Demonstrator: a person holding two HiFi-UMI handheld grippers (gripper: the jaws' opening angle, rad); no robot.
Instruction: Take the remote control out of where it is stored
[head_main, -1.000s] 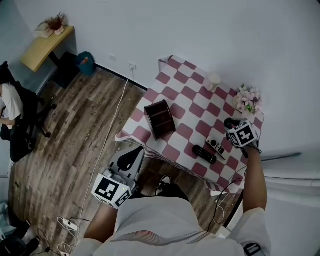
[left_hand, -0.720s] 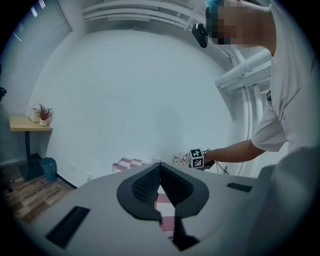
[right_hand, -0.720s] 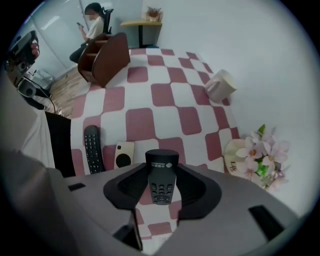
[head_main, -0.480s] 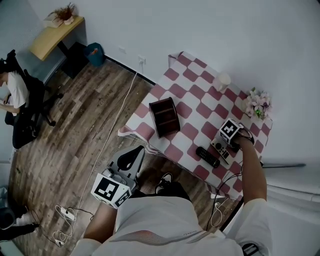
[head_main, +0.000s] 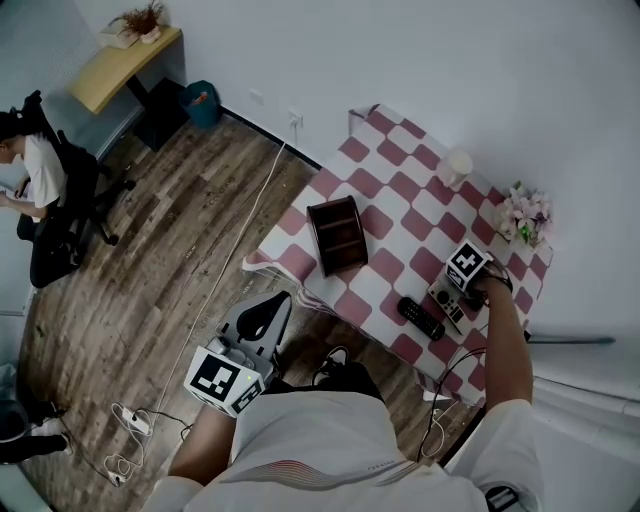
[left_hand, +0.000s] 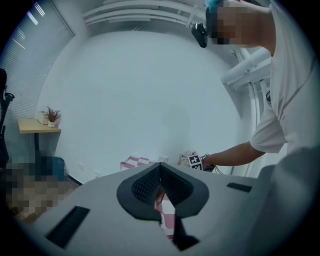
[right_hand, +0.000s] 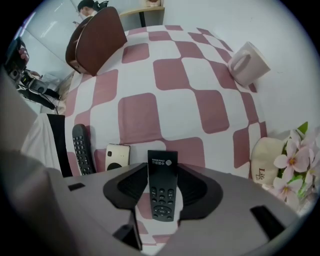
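— Where is the remote control (right_hand: 162, 192)?
— In the right gripper (right_hand: 161, 169). The jaws are clamped on its long sides, buttons facing up, over the near right part of the checked table (right_hand: 200, 105). I cannot tell whether it touches the cloth.
— And the brown box (head_main: 337, 235)?
— Well apart from it, by the table's left edge.
— What lies beside the remote?
— Just left of it a small pale remote (right_hand: 116, 156), then a long black remote (right_hand: 82, 148), both flat on the cloth. A cup (right_hand: 246, 63) stands far right, flowers (right_hand: 295, 160) near right.
— The left gripper (left_hand: 160, 170)?
— Jaws closed together with nothing between them, held off the table, over the wooden floor (head_main: 150, 260).
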